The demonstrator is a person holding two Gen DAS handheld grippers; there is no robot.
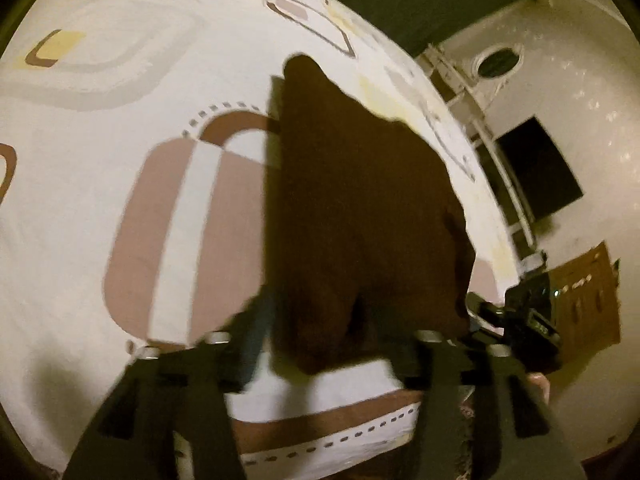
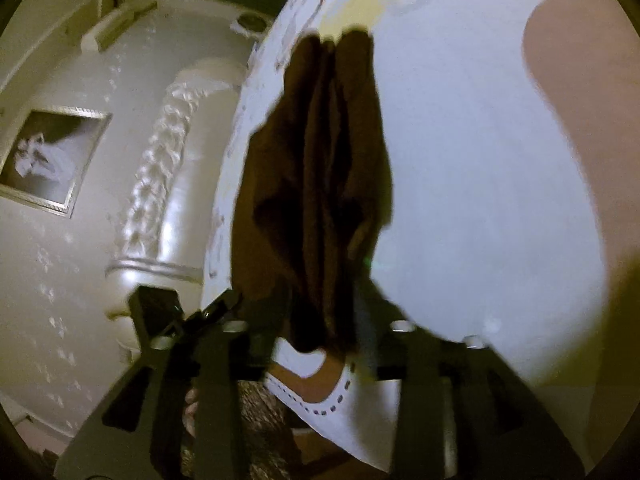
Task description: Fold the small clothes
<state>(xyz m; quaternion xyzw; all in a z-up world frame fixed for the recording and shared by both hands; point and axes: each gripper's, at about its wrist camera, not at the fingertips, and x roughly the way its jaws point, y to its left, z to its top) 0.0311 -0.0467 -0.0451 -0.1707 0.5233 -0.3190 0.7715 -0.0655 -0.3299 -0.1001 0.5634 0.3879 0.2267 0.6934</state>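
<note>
A dark brown cloth [image 1: 360, 208] lies folded into a long strip on the white patterned bedsheet [image 1: 120, 208], close to the bed's right edge. Its near end sits between the fingers of my left gripper [image 1: 320, 320], which stand apart on either side without pressing it. The right wrist view shows the same cloth [image 2: 316, 184] with lengthwise creases. Its near end rests between the spread fingers of my right gripper [image 2: 316, 312]. Both grippers are at the cloth's near edge, side by side; the right gripper [image 1: 524, 320] shows black at the left view's right.
The bed's edge [image 1: 500, 216] curves just right of the cloth, and pale floor lies beyond. A wooden cabinet [image 1: 584, 308] and a dark panel [image 1: 536, 172] stand there. A framed picture [image 2: 52, 160] and an ornate white moulding [image 2: 160, 168] are beside the bed.
</note>
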